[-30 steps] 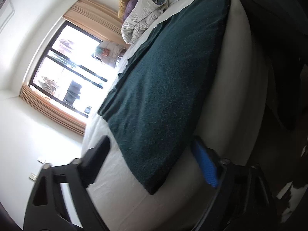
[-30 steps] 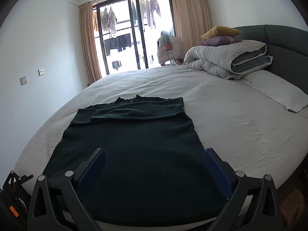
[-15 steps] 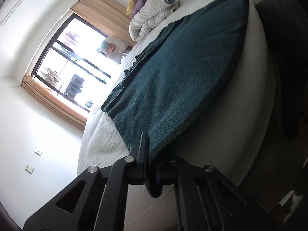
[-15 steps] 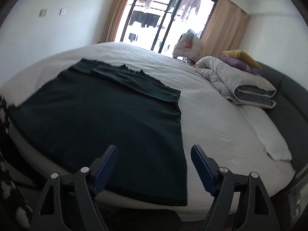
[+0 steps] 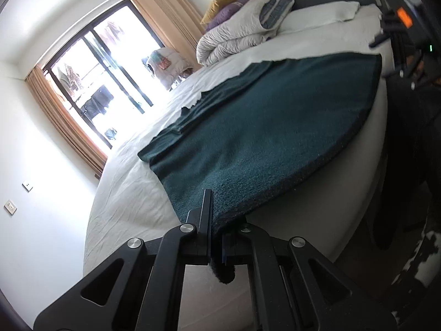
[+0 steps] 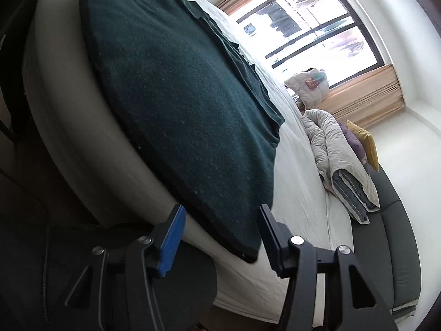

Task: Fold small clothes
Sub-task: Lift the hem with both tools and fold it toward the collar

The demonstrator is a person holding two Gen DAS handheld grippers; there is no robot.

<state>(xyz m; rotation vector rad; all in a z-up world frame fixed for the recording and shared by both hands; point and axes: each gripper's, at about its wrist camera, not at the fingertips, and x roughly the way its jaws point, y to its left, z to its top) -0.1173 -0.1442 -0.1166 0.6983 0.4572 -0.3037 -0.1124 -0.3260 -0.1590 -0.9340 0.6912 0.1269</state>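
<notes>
A dark green garment (image 5: 261, 127) lies flat on the white bed (image 5: 132, 187), its hem at the bed's near edge. My left gripper (image 5: 216, 226) is shut on the garment's near left hem corner, a tuft of cloth hanging below the jaws. In the right wrist view the same garment (image 6: 176, 88) fills the middle. My right gripper (image 6: 220, 229) is open, its jaws on either side of the near right hem corner, its blue pads (image 6: 171, 241) apart from the cloth. The right gripper also shows in the left wrist view (image 5: 397, 27) at the far corner.
A folded grey duvet (image 5: 242, 33) with yellow and purple pillows lies at the head of the bed by the dark headboard (image 6: 391, 248). A large window with curtains (image 5: 102, 91) is beyond. Dark floor lies below the bed's edge (image 6: 24, 262).
My left gripper closed on the hem corner and has stayed shut on it. My right gripper swung down and tilted until its open jaws straddle the right hem corner.
</notes>
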